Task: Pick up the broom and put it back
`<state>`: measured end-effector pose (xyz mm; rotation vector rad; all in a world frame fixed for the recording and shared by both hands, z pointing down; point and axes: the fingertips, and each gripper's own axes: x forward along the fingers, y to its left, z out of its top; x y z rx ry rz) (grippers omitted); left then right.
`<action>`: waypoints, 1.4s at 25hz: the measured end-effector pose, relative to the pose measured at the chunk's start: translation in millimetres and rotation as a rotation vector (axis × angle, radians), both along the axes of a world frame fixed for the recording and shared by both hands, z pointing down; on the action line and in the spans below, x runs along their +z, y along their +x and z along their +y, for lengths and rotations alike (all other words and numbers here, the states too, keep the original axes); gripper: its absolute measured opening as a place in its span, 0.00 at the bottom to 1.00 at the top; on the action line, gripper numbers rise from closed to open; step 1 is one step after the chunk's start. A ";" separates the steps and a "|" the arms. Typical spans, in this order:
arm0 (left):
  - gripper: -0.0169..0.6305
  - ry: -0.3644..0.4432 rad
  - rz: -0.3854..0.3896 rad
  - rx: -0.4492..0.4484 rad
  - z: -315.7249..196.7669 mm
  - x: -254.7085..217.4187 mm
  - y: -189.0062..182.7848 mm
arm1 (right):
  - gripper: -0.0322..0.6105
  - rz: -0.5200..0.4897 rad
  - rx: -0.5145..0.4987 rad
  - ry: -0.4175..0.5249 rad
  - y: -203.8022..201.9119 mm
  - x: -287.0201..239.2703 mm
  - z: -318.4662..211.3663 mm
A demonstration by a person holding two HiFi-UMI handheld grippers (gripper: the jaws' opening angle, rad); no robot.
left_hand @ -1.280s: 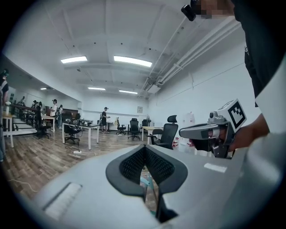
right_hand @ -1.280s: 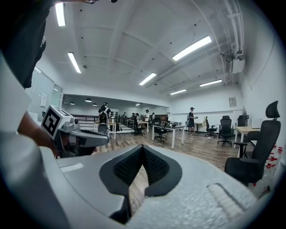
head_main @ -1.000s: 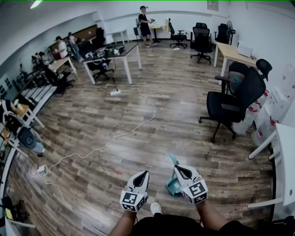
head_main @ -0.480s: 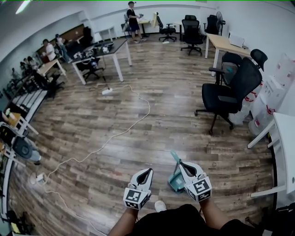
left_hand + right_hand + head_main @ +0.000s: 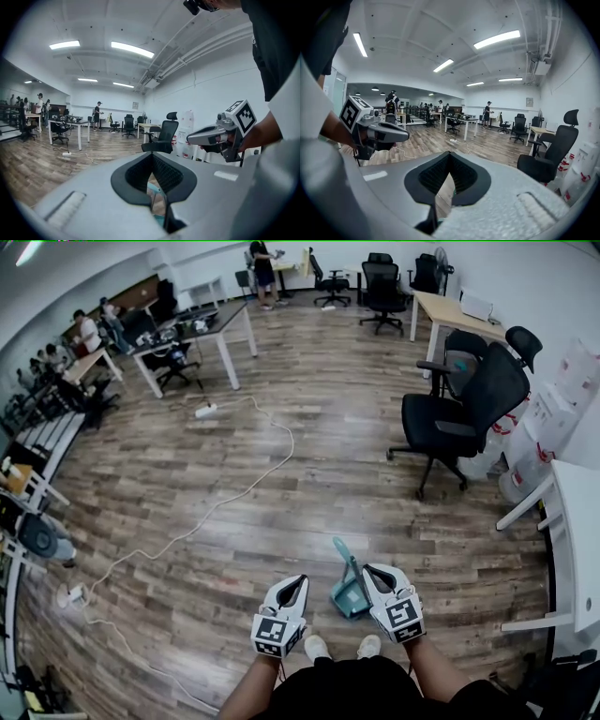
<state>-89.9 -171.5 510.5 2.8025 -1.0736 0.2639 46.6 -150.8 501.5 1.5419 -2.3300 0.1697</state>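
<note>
As both sink toward the dustpan [image 5: 348, 596], left gripper [image 5: 298, 580] stays closed; right gripper [image 5: 368, 569] likewise.

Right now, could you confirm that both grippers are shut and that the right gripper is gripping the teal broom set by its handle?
Not quite. The left gripper and the right gripper are both shut, but the right one grips nothing. The right gripper view shows its jaws together with nothing between them. In the head view, the teal broom set stands on the wooden floor beside that gripper.
</note>
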 end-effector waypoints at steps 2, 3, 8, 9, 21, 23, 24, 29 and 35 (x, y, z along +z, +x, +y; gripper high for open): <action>0.05 -0.012 -0.004 -0.004 1.2 4.9 4.2 | 0.05 0.004 0.006 -0.016 6.5 5.5 0.6; 0.05 -0.017 -0.010 -0.001 1.6 7.1 6.9 | 0.05 0.003 0.003 -0.027 8.8 10.6 1.0; 0.05 -0.044 -0.038 0.005 4.4 19.9 12.8 | 0.06 0.004 -0.011 -0.087 11.8 40.1 0.4; 0.05 -0.053 -0.041 0.001 5.6 23.1 12.8 | 0.06 0.008 -0.008 -0.097 12.5 45.4 0.3; 0.05 -0.149 -0.098 -0.003 2.8 70.8 17.9 | 0.21 0.039 -0.047 -0.273 5.9 127.6 -8.4; 0.05 -0.159 -0.101 -0.006 0.1 75.2 18.1 | 0.22 0.045 -0.038 -0.293 5.9 139.4 -13.4; 0.05 -0.163 -0.105 -0.009 -1.2 76.9 17.2 | 0.23 0.055 -0.036 -0.302 5.5 145.1 -16.1; 0.05 -0.186 -0.128 -0.021 -1.3 86.8 13.3 | 0.25 0.104 -0.035 -0.328 6.1 171.1 -31.1; 0.05 -0.225 -0.155 -0.029 6.0 102.2 4.1 | 0.26 0.104 -0.019 -0.370 7.0 197.0 -46.0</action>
